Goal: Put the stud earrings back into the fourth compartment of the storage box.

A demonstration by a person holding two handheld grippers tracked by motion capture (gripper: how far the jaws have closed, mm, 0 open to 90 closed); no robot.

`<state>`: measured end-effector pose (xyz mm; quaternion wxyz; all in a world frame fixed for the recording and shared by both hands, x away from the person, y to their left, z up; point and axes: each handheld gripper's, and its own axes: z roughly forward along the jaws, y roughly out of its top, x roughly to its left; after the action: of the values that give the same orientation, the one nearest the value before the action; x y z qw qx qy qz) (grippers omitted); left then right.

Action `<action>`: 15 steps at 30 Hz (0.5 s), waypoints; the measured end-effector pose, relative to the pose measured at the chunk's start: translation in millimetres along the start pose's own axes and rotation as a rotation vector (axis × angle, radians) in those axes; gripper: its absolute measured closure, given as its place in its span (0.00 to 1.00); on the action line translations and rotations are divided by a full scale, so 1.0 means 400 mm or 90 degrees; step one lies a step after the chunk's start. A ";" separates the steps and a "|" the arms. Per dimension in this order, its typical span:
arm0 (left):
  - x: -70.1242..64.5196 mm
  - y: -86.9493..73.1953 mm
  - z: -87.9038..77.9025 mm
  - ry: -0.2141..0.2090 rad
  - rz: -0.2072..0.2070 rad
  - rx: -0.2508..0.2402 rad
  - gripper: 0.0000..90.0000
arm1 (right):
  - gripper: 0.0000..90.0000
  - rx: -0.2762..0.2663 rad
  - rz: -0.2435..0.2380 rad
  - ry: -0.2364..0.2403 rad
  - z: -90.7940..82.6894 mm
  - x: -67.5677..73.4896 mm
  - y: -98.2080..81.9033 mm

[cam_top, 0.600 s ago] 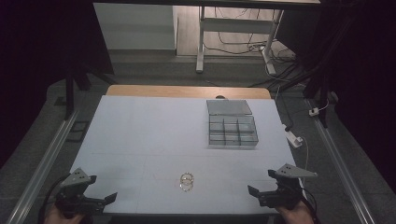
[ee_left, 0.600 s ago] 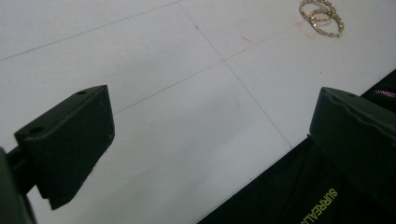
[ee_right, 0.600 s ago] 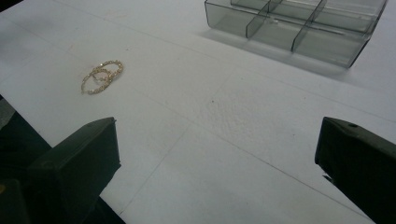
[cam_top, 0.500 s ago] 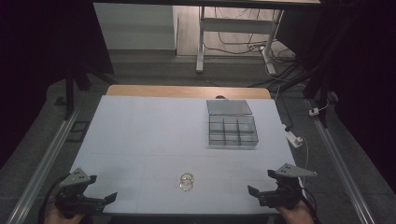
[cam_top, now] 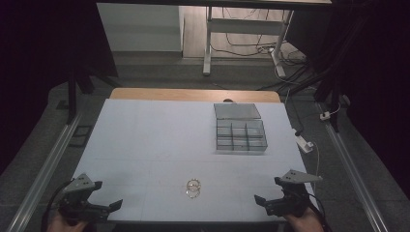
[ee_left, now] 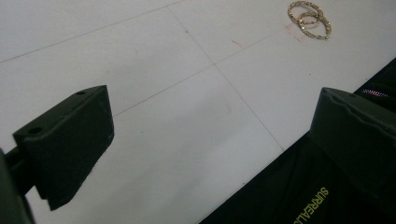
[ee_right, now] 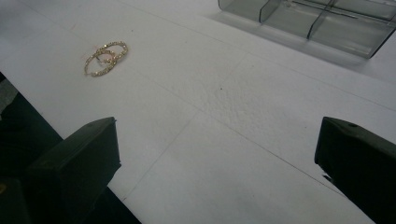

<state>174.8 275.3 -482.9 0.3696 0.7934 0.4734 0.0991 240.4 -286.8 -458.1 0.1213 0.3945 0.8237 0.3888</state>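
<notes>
Two small gold rings (cam_top: 193,187) lie touching each other on the white table (cam_top: 159,140), near its front edge at the middle. The left gripper view has the rings (ee_left: 310,19) at its top right; the right gripper view has the rings (ee_right: 105,57) at its upper left. My left gripper (cam_top: 104,205) hovers over the front left corner, open, nothing between its jaws. My right gripper (cam_top: 266,200) hangs at the front right, also open and empty. Both grippers stand well apart from the rings.
A clear plastic compartment box (cam_top: 240,134) with its lid open stands at the right back of the table; the right gripper view catches the box (ee_right: 317,21) at its top. A white power strip (cam_top: 303,143) lies off the table's right edge.
</notes>
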 end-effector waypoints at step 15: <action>0.001 -0.001 0.001 -0.007 -0.001 0.005 0.00 | 0.00 -0.001 -0.030 -0.011 0.004 0.025 0.007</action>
<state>174.8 275.5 -483.5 0.3688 0.7952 0.4724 0.0925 236.2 -277.3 -456.2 0.1374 0.3784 0.8314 0.3831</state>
